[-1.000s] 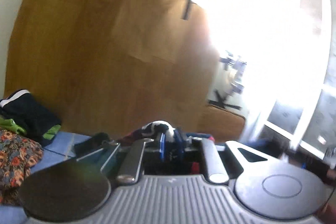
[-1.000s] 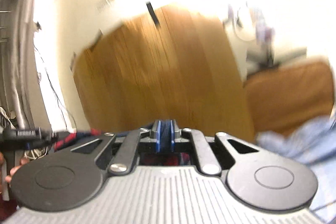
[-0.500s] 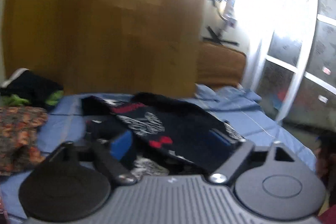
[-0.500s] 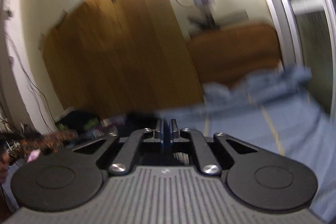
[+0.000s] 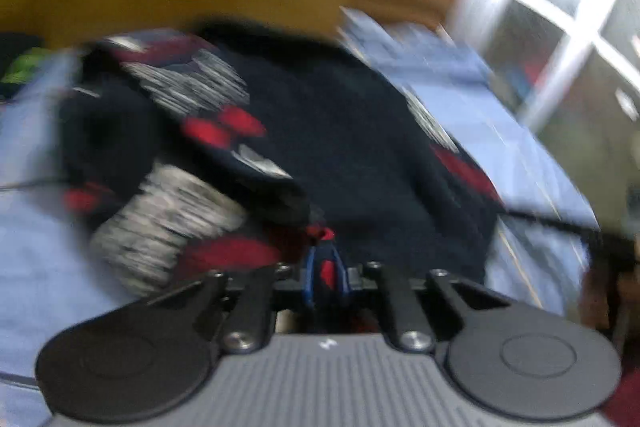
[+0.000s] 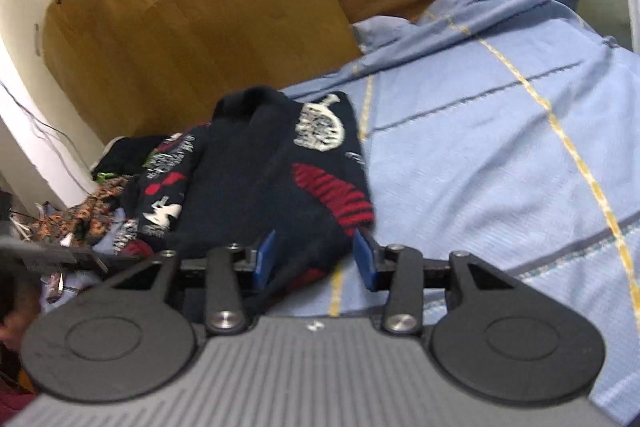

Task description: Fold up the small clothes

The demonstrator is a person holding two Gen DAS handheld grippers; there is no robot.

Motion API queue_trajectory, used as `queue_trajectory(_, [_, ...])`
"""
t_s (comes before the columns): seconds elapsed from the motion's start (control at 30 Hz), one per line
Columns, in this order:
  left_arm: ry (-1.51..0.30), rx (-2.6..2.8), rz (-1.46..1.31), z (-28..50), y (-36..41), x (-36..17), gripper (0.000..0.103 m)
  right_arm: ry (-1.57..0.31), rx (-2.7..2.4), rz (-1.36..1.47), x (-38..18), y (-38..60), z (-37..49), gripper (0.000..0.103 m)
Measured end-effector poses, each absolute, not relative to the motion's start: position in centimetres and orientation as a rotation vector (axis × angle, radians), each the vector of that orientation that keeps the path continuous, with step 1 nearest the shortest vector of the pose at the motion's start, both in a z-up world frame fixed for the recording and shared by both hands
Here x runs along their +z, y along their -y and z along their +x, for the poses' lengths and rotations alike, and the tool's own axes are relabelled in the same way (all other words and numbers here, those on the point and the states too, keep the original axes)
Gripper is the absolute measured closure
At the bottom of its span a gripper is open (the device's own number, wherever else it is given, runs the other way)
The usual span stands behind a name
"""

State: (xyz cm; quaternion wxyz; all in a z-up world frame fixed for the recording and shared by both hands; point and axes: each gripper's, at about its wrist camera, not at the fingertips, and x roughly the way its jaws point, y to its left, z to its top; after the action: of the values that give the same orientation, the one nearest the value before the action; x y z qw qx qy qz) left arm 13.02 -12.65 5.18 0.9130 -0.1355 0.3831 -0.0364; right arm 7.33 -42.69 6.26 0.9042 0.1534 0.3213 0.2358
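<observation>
A dark navy garment (image 5: 360, 147) with red and white prints lies on the blue bed sheet (image 5: 480, 115); this view is blurred. My left gripper (image 5: 324, 259) sits at the garment's near edge, its blue pads shut on a red bit of the fabric. In the right wrist view the same garment (image 6: 256, 187) lies spread, a sleeve folded along its left side. My right gripper (image 6: 316, 259) is at its near right corner with jaws opening. The hem lies between the pads (image 6: 366, 259), and they do not press on it.
The blue sheet (image 6: 500, 147) with yellow stripes stretches off to the right. A heap of other clothes (image 6: 80, 211), floral and dark, sits at the left. A brown wooden board (image 6: 180, 27) stands behind the bed. A bright window (image 5: 560, 27) lies to the right.
Both views swung down from the wooden board to the bed. The garment went from hanging to lying on the sheet. The left jaws opened wide, then shut again; the right jaws parted.
</observation>
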Motion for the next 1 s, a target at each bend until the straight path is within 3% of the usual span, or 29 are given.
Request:
queue_trajectory(0.2, [-0.590,0.009,-0.519,7.1,2.7,7.8,0.091,-0.739,0.614,0.518,4.6,45.0,10.2,0.056])
queue_trajectory(0.3, [-0.570,0.013,-0.543,4.8,0.8,7.6,0.087,-0.750,0.631,0.539,4.6,43.7,10.7,0.056])
queue_trajectory(0.33, [-0.573,0.021,-0.552,4.3,0.1,7.2,0.081,-0.754,0.631,0.553,4.5,43.4,10.8,0.056])
queue_trajectory(0.47, [-0.626,0.023,-0.588,1.6,-1.6,5.6,0.069,-0.795,0.644,0.603,4.1,42.6,11.3,0.077])
queue_trajectory(0.5, [-0.641,0.014,-0.596,1.4,-1.7,5.3,0.067,-0.800,0.648,0.604,4.0,42.4,11.2,0.078])
queue_trajectory(0.6, [-0.632,-0.035,-0.595,0.3,-2.0,5.9,0.042,-0.807,0.663,0.591,4.3,42.4,11.0,0.077])
queue_trajectory(0.67, [-0.607,-0.061,-0.578,0.1,-1.5,8.1,0.012,-0.808,0.667,0.601,4.2,42.7,11.0,0.078])
queue_trajectory(0.73, [-0.588,-0.112,-0.535,-0.7,-1.3,10.1,0.000,-0.805,0.668,0.604,4.2,42.7,10.9,0.078])
queue_trajectory(0.93, [-0.702,-0.142,-0.206,1.0,4.0,11.3,0.002,-0.782,0.673,0.586,4.0,42.7,10.5,0.078])
queue_trajectory(1.0, [-0.774,-0.122,-0.135,3.9,6.3,9.2,0.016,-0.785,0.677,0.589,4.0,42.8,10.7,0.078])
